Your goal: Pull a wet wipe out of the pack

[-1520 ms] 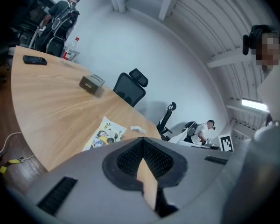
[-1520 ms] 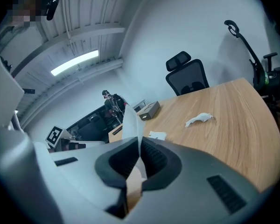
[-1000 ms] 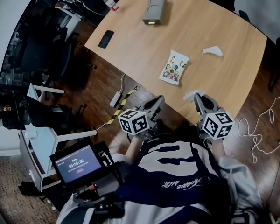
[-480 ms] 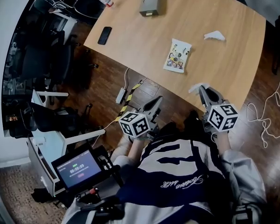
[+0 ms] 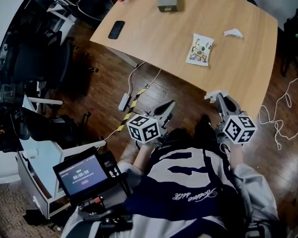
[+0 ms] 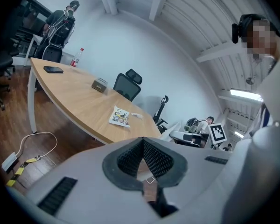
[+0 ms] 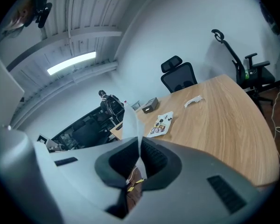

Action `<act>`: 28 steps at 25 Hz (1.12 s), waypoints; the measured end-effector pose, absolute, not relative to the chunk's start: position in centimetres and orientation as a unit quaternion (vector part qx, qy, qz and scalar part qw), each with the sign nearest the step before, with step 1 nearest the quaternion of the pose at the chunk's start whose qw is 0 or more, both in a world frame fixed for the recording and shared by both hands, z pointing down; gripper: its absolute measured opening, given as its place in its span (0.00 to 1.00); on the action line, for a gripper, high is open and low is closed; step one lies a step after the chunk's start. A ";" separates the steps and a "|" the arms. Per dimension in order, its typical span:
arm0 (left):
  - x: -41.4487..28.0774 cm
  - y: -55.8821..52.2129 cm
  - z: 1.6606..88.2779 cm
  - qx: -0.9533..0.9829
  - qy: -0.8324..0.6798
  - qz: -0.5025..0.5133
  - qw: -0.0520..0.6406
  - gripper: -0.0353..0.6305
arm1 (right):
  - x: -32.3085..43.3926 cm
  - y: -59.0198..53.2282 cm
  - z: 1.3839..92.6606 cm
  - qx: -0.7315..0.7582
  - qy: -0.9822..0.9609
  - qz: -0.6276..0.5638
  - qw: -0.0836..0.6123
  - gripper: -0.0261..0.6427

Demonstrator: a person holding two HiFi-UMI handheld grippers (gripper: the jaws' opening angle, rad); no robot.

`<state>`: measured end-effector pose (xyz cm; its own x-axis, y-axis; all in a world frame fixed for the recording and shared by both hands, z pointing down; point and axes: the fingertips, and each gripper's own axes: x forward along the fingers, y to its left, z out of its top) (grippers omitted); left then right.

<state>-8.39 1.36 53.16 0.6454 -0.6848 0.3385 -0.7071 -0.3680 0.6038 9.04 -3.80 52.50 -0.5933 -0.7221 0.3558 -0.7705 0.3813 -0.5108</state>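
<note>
The person wears a dark navy top [image 5: 188,202] with large white block shapes across it, a line of white script lower down and pale grey sleeves [image 5: 254,185]. The left gripper [image 5: 168,106] and right gripper [image 5: 220,98] are grey with black ribbed pads [image 6: 155,157], each bearing a white cube [image 5: 144,129] of black square markers.
</note>
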 end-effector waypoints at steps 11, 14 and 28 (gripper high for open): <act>-11.4 7.5 52.9 0.854 -0.346 -0.007 0.388 0.06 | 7.2 7.3 51.4 0.530 -0.785 0.318 0.036 0.05; -9.9 9.0 52.5 0.864 -0.325 -0.015 0.384 0.06 | 7.5 9.3 51.1 0.536 -0.784 0.310 0.037 0.05; -7.1 12.4 50.8 0.852 -0.346 -0.049 0.389 0.06 | 8.1 13.7 49.6 0.502 -0.807 0.307 0.051 0.03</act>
<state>-7.14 12.43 50.78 0.7560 -0.6276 0.1860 -0.5515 -0.4576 0.6975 8.12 13.68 49.65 -0.4917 -0.7785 0.3900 -0.8408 0.3079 -0.4453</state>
